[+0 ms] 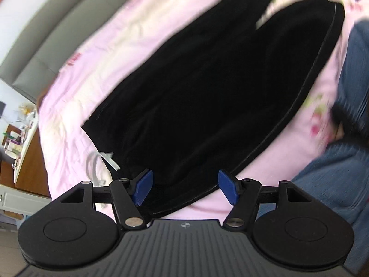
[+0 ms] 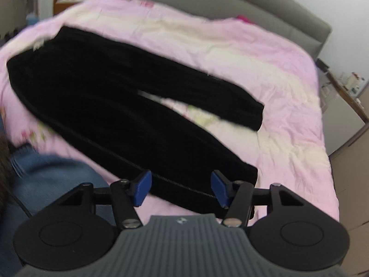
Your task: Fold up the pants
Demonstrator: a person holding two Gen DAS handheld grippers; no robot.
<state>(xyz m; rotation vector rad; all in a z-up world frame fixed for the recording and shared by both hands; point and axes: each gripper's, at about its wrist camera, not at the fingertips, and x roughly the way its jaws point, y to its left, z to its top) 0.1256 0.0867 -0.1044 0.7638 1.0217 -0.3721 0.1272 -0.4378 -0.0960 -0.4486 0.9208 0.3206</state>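
Pants: black pants [image 2: 120, 106] lie flat on the pink bedspread [image 2: 265, 73], legs slightly splayed, waist at my left, cuffs at my right.
Left tongs: my left gripper [image 1: 185, 188] stands apart over the waistband corner, nothing pinched.
Right tongs: my right gripper [image 2: 182, 188] stands apart over the near cuff [image 2: 239, 173], no clamp visible.
Risk, bedspread: closing too deep could nip the pink cover with the cloth.
Risk, layers: a shallow bite may take only the top layer, so the fold sags.
Risk, drawstring: the white drawstring [image 1: 108, 159] may snag.
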